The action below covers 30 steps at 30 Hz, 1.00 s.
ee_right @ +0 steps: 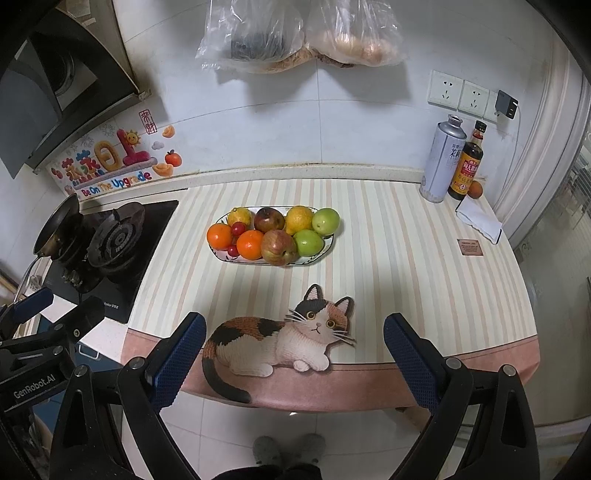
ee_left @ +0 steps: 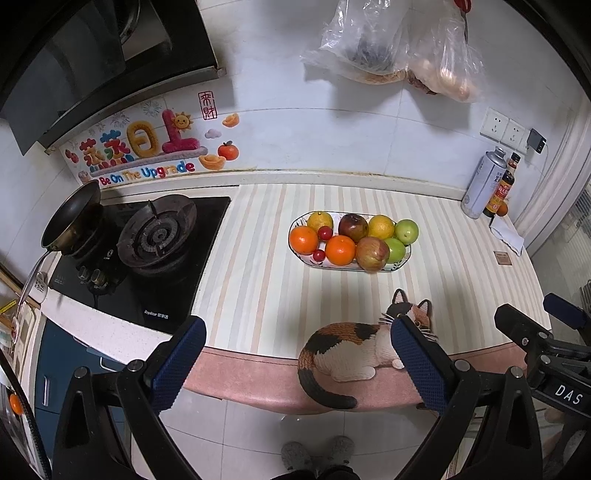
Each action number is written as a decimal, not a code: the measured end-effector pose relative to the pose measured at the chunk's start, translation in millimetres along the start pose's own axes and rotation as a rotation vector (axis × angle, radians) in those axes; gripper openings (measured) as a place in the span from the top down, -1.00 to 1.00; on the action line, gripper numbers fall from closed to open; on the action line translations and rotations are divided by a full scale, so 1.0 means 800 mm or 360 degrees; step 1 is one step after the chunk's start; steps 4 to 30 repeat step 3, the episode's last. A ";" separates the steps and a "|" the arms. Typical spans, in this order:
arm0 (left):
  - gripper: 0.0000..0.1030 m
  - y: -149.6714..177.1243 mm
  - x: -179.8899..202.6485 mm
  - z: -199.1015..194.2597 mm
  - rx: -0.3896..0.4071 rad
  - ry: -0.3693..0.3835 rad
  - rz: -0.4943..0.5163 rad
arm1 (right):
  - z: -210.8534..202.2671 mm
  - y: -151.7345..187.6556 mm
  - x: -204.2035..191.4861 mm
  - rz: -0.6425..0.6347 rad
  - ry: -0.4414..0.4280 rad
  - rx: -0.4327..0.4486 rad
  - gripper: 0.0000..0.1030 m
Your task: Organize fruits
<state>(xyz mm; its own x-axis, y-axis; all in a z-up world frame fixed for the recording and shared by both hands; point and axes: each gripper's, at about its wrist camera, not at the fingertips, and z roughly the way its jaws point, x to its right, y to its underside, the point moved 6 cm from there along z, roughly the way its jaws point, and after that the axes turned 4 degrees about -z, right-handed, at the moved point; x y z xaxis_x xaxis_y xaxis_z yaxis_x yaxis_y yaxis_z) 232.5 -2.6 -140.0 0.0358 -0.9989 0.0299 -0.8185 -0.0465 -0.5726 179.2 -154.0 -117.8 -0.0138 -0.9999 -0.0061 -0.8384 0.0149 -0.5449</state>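
Note:
An oval white plate [ee_left: 400,263] [ee_right: 328,246] on the striped counter holds oranges [ee_left: 303,240] [ee_right: 219,236], red apples [ee_left: 372,254] [ee_right: 279,247], green apples [ee_left: 406,231] [ee_right: 325,220], yellow citrus [ee_left: 381,226] [ee_right: 299,219] and small red fruits [ee_left: 325,233] [ee_right: 238,229]. My left gripper [ee_left: 295,363] is open and empty, held back over the counter's front edge, short of the plate. My right gripper [ee_right: 293,363] is open and empty, also at the front edge. The right gripper shows at the right of the left wrist view [ee_left: 543,314].
A cat-shaped mat [ee_left: 354,347] [ee_right: 284,339] lies at the counter's front edge. A gas stove [ee_left: 155,236] [ee_right: 110,243] with a pan [ee_left: 72,214] stands left. A can [ee_right: 441,158], a sauce bottle [ee_right: 467,162] and a small orange fruit [ee_right: 475,189] stand back right. Plastic bags [ee_right: 295,33] hang on the wall.

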 end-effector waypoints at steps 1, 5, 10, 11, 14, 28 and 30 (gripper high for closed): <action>-0.99 0.000 0.000 0.000 0.0003 0.0001 0.0000 | -0.001 0.000 0.000 0.0002 -0.0001 0.0003 -0.92; -0.99 0.000 0.000 0.000 0.0008 -0.0001 0.0003 | -0.001 0.001 -0.001 0.0001 0.0001 0.0005 -0.92; -0.99 0.000 0.000 0.000 0.0008 -0.0001 0.0003 | -0.001 0.001 -0.001 0.0001 0.0001 0.0005 -0.92; -0.99 0.000 0.000 0.000 0.0008 -0.0001 0.0003 | -0.001 0.001 -0.001 0.0001 0.0001 0.0005 -0.92; -0.99 0.000 0.000 0.000 0.0008 -0.0001 0.0003 | -0.001 0.001 -0.001 0.0001 0.0001 0.0005 -0.92; -0.99 0.000 0.000 0.000 0.0008 -0.0001 0.0003 | -0.001 0.001 -0.001 0.0001 0.0001 0.0005 -0.92; -0.99 0.000 0.000 0.000 0.0008 -0.0001 0.0003 | -0.001 0.001 -0.001 0.0001 0.0001 0.0005 -0.92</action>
